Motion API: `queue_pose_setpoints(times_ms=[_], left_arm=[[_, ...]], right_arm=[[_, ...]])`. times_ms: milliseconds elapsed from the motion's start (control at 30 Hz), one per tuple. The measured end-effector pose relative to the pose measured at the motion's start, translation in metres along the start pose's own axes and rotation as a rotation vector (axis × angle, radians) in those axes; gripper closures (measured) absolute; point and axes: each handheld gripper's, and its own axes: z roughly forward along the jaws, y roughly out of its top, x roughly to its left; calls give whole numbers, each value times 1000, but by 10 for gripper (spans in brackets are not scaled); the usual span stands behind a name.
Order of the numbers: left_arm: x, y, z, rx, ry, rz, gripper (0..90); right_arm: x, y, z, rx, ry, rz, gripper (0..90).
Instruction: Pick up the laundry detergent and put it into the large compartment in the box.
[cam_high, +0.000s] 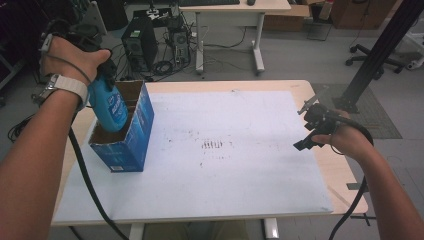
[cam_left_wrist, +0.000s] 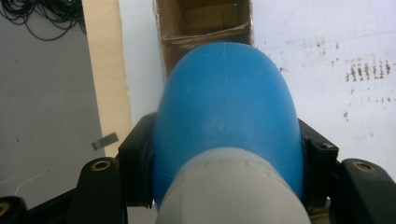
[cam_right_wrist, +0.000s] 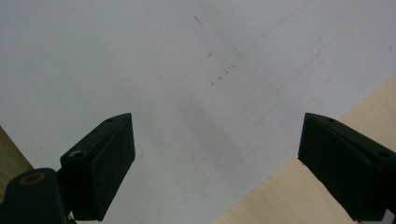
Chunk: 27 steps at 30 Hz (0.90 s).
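A person is working at a light wooden table (cam_high: 327, 172) covered by a scuffed white mat (cam_high: 225, 150); the left gripper (cam_high: 97, 60), raised at the table's left side, is clamping a blue bottle (cam_high: 109, 107) between its jaws, the bottle's lower end dipping into the open top of a blue cardboard box (cam_high: 127, 137) that is standing on the mat's left edge; in the left gripper view the bottle (cam_left_wrist: 226, 116) is bulging between the black jaws, with the box's brown interior (cam_left_wrist: 203, 21) beyond it; the right gripper (cam_high: 312, 127) is hovering over the mat's right edge, well apart from the box, its jaws spread wide with nothing between them.
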Motion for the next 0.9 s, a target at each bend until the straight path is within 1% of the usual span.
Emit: queue_pose_setpoints(times_ms=[67, 167, 200, 233, 333, 367, 400, 467, 500, 533, 567, 600, 667, 767, 800, 833, 900], left_arm=[[1, 0, 2, -1, 1, 0, 374], [4, -1, 13, 2, -4, -7, 374], [4, -1, 13, 2, -4, -7, 374], [5, 0, 18, 6, -7, -2, 374], [5, 0, 22, 0, -8, -2, 374], [4, 1, 26, 9, -9, 5, 374], [4, 1, 29, 5, -9, 8, 374], [4, 1, 31, 8, -10, 9, 374], [3, 1, 36, 7, -8, 15, 374], [3, 1, 36, 7, -8, 15, 374], [3, 1, 41, 10, -8, 16, 374], [3, 1, 41, 10, -8, 16, 374], [3, 1, 48, 16, -5, 21, 374], [3, 1, 53, 11, -4, 20, 374], [3, 1, 57, 18, -4, 23, 374], [3, 1, 57, 18, -4, 23, 374], [3, 1, 64, 20, -9, 19, 374]], right_arm=[[0, 0, 1, 1, 0, 0, 112], [-1, 1, 1, 6, 0, 2, 111], [-1, 1, 1, 6, 0, 2, 111], [-2, 1, 2, 7, 1, 2, 111], [-2, 3, 4, 9, 1, -1, 111], [-1, 4, 5, 14, 2, 0, 111], [-1, 4, 5, 15, 3, -1, 111], [-1, 5, 5, 14, 4, -3, 111], [-1, 5, 6, 13, 4, -1, 112], [-1, 5, 6, 13, 4, -1, 112], [-2, 5, 6, 17, 4, 1, 111], [-2, 5, 6, 17, 4, 1, 111], [-2, 4, 7, 18, 6, 2, 111], [-3, 4, 8, 20, 8, 5, 111], [-3, 4, 9, 21, 8, 4, 111], [-3, 4, 9, 21, 8, 4, 111], [-4, 3, 9, 23, 9, 6, 111]])
